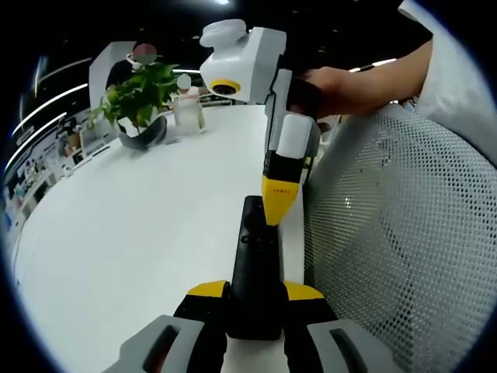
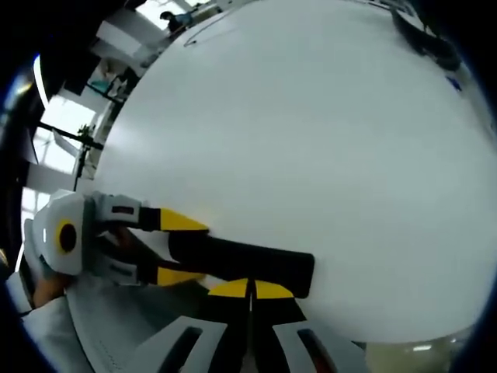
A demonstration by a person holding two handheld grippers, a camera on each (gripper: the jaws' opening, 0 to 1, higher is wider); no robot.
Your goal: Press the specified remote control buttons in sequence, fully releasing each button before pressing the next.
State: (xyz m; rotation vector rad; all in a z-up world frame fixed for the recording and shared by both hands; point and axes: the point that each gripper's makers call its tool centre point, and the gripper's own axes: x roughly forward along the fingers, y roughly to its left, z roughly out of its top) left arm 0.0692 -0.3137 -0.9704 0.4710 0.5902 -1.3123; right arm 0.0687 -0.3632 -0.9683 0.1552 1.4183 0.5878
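A slim black remote [image 1: 252, 256] is clamped at its near end between the yellow-tipped jaws of my left gripper [image 1: 255, 291], just above the white table [image 1: 132, 233]. My right gripper [image 1: 278, 203] comes down from above, shut, with its yellow tip touching the remote's upper face near the far end. In the right gripper view the remote [image 2: 241, 260] lies across the picture. My right gripper [image 2: 250, 289] is shut with its tips against the remote's side, and my left gripper [image 2: 181, 249] holds the remote from the left.
A potted green plant [image 1: 140, 97] and a clear container [image 1: 189, 109] stand at the table's far side. A white mesh chair back [image 1: 396, 233] is close on the right. A person's hand [image 1: 334, 85] holds the right gripper. A dark object [image 2: 423, 39] lies on the far table.
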